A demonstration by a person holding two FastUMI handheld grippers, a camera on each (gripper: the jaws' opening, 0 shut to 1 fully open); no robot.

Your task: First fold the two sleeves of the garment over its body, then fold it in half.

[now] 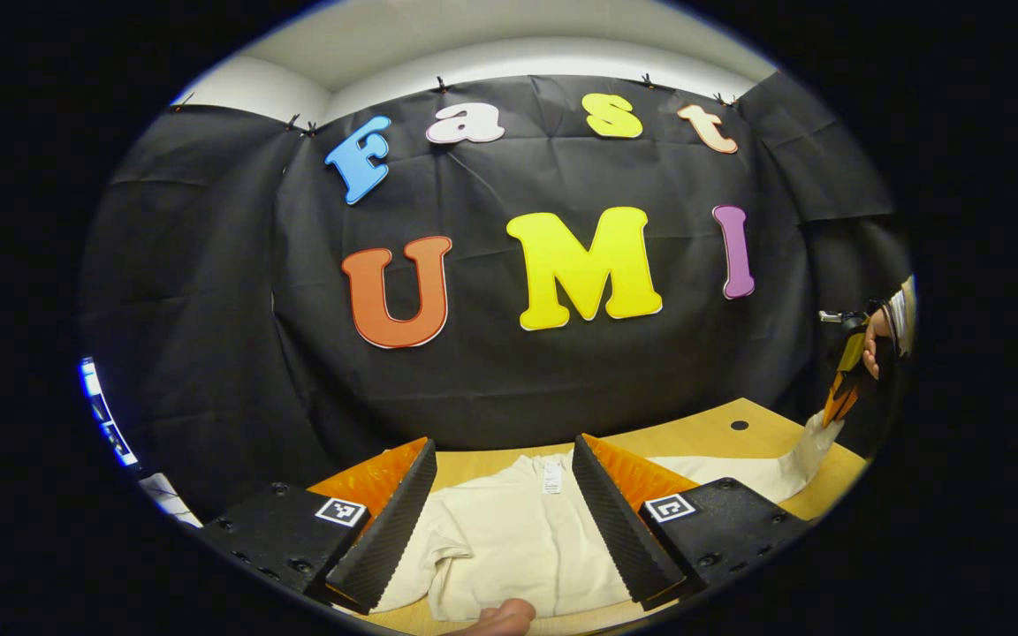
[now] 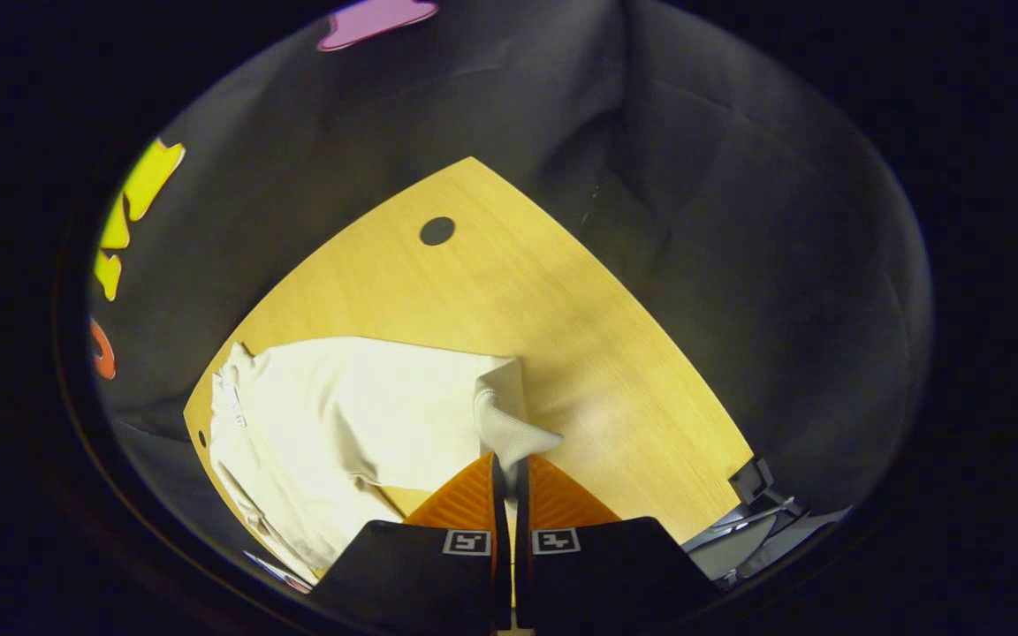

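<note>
The garment is partly hidden behind the left tongs and cut off at the bottom edge of the left gripper view, while the right tongs cover the sleeve cuff they pinch.

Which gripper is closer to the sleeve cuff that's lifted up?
Right. The right gripper is shut on the cuff, holding it above the table. The left gripper is open over the shirt's body, apart from that cuff.
</note>
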